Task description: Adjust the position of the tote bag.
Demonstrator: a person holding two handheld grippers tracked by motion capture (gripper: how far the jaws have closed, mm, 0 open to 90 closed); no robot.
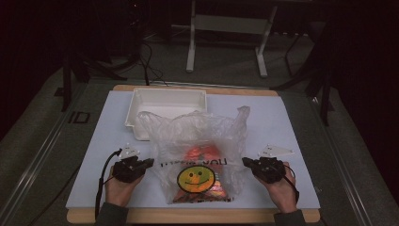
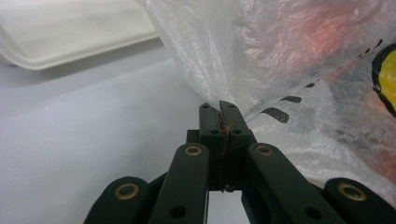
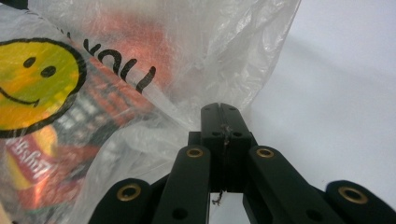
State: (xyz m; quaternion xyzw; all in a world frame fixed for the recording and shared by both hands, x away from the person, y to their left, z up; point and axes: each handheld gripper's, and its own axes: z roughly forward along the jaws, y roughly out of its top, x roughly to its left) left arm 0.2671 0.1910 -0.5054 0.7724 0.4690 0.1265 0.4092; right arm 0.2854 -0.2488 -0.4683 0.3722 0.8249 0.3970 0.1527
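1. High view: bag, clear plastic with a yellow smiley print, stands near the front of the table, between both grippers. Red packets show through it. Left gripper meets the bag's left edge; right gripper meets its right edge. A hand holds each one. A white tray sits behind the bag, touching or just beside it.
2. Left gripper view: left gripper has its jaws clenched, with a fold of the bag pinched at the tips. The film runs up and right from the pinch. The tray lies at upper left, apart from the jaws.
3. Right gripper view: right gripper has its jaws clenched at the bag's edge; whether film is caught between the tips cannot be told. The smiley and the packets lie to the left.
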